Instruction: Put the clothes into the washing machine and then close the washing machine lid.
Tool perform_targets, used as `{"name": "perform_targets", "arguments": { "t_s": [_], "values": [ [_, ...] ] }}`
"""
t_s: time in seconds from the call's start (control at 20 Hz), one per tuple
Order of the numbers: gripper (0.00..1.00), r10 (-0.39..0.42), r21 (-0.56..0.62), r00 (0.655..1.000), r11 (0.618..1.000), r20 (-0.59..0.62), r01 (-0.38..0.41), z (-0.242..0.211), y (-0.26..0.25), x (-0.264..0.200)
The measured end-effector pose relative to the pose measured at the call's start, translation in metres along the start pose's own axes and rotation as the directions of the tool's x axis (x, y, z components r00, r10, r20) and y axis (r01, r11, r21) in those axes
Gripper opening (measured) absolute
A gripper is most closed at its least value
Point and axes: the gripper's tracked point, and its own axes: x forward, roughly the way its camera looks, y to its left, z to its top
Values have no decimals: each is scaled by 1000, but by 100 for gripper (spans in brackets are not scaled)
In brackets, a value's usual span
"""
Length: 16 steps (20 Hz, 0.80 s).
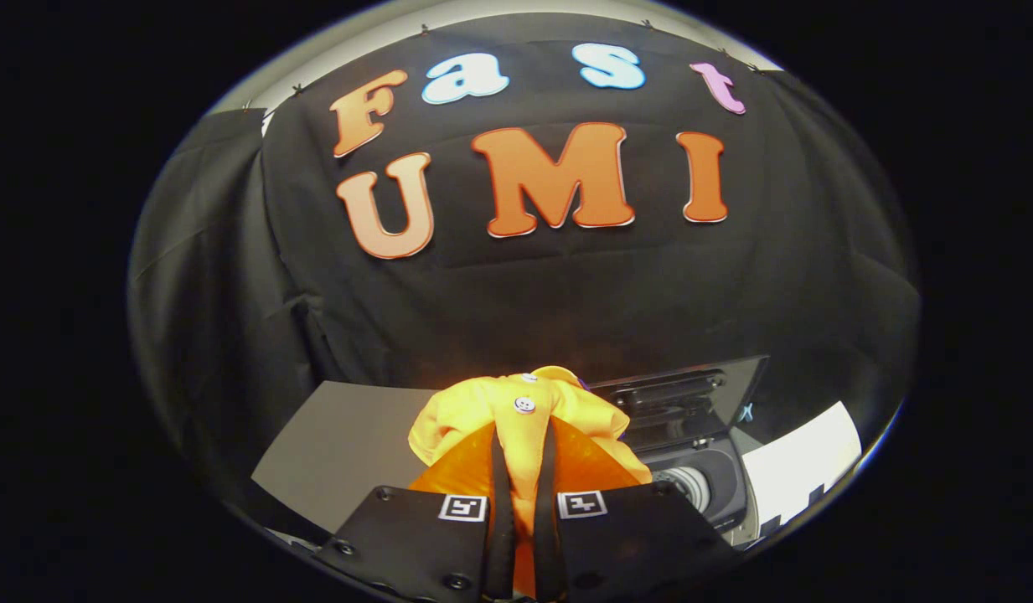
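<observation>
Garment (516, 419): yellow, buttoned, bunched just ahead of my fingers, above the bench (340, 452).
Gripper (523, 502): I had it clenched on a fold.
Handling: soft, light, floppy, I judged.
Washer (692, 469): lid up, right of me.

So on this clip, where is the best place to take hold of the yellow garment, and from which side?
The gripper is already shut on the yellow garment, pinching a bunched fold of cloth between its fingers. The cloth is soft and gathered into a ridge near the white buttons, so pinching such a fold from above, probably across the ridge, suits it. The washing machine sits open ahead on one side, beyond the fingers.
</observation>
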Motion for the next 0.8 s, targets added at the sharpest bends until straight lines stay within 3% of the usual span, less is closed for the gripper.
{"name": "perform_targets", "arguments": {
  "t_s": [0.35, 0.8],
  "values": [
    [17, -61, -9, 998, 998, 21, 61, 3, -112, 1],
    [17, -31, -32, 997, 999, -68, 28, -51, -173, 39]
  ]
}}
